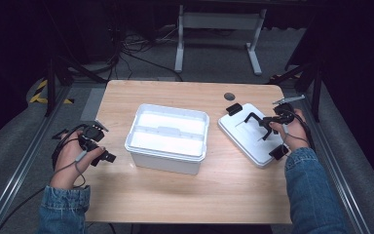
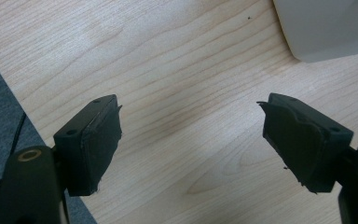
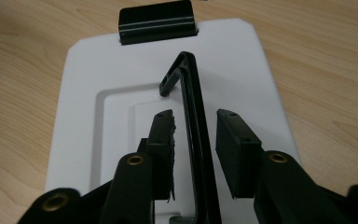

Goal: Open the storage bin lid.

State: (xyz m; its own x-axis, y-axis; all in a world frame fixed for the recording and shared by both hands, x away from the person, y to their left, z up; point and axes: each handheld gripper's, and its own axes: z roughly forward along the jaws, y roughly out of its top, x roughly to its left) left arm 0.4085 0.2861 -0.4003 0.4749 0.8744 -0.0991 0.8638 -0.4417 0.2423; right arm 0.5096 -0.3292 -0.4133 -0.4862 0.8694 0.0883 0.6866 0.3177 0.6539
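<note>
While beside the open white box (image 1: 168,138), its lid (image 1: 253,139), handle (image 3: 193,135) upright.

On the wooden surface (image 1: 185,195), an open white box (image 1: 168,137) sits between the left tool (image 1: 108,157) and the lid (image 1: 254,132) beneath the right tool (image 1: 249,125).

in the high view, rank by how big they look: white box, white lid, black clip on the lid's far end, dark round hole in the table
1. white box
2. white lid
3. black clip
4. round hole, looks close in size to the clip, so those two are unsure.
</note>
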